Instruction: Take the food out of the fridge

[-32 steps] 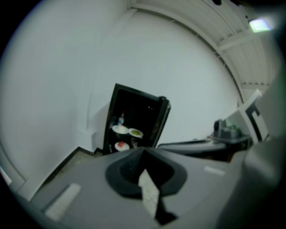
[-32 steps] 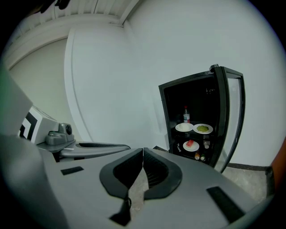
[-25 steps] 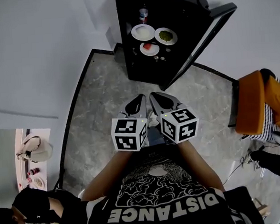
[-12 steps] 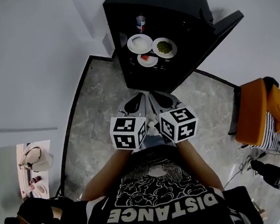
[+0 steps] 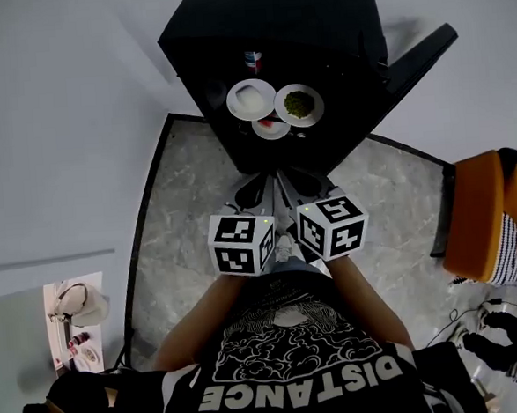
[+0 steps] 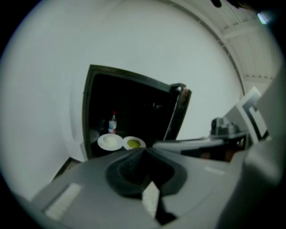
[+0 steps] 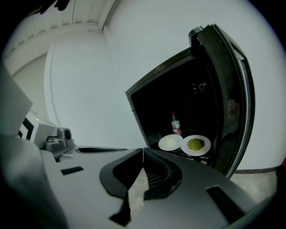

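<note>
Approach step, by my reading: both grippers are held just in front of the fridge [image 5: 272, 24], and its door [image 5: 417, 51] stands wide open on the fridge's right side. Left gripper [image 6: 144, 151] first: jaws clenched together, nothing between them. Right gripper [image 7: 142, 151] beside it: jaws likewise pressed tight, empty.

Nothing is out of the fridge yet. All the food sits on a shelf inside it, near the front of the opening.

Next move, as I judge it: release one pair of jaws, reach into the fridge and take a plate by its rim, keeping it level so nothing slides off. The plates sit close together in there, so it wants a careful line in.

Now the count inside the fridge:
- One bottle [image 5: 253, 60] at the back left.
- Three plates: a plate heaped with white food [image 5: 251, 97], a small plate with something red [image 5: 272, 128] at the fridge's front edge, and a plate of greens [image 5: 299, 104].

Two grippers, both empty.
</note>
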`<state>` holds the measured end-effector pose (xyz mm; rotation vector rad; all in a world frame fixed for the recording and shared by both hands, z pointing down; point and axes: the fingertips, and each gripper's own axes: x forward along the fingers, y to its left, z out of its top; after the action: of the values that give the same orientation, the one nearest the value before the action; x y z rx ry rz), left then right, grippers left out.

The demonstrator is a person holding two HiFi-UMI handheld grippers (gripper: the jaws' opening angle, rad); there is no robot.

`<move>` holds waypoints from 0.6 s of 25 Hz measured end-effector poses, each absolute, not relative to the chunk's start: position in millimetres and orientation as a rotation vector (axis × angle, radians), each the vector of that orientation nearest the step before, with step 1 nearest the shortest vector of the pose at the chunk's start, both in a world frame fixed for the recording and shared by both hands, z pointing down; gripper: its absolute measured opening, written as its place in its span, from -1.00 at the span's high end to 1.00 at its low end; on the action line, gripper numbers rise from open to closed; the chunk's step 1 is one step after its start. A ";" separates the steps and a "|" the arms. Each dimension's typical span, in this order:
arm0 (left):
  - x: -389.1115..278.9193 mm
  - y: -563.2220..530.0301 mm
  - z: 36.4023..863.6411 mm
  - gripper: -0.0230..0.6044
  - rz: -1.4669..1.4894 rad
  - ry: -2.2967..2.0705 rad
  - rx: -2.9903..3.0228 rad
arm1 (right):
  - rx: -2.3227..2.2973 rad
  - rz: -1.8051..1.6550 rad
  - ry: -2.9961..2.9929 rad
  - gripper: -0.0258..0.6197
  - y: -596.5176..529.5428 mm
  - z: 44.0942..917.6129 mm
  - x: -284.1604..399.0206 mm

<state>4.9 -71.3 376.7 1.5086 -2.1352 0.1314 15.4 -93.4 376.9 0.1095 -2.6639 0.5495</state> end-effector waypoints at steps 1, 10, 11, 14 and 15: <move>3.6 -75.1 376.6 0.93 0.140 -2.135 1.511 | 0.113 0.559 -2.665 0.91 -97.2 377.7 14.1; -10.8 -101.0 379.9 0.93 0.183 -2.091 1.569 | 0.202 0.645 -2.645 0.91 -120.8 388.3 6.2; -12.7 -103.6 381.5 0.93 0.186 -2.078 1.583 | 0.222 0.655 -2.643 0.91 -123.1 390.2 4.8; -20.9 -111.0 385.6 0.93 0.191 -2.032 1.640 | 0.298 0.685 -2.638 0.91 -130.9 394.8 -2.4; -24.1 -113.3 386.7 0.93 0.194 -2.012 1.666 | 0.332 0.696 -2.637 0.91 -133.6 396.0 -5.4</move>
<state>-24.1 -113.3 386.7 1.6656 -2.0122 0.1945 -5.4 -133.6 396.0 0.3321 -2.6370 0.6962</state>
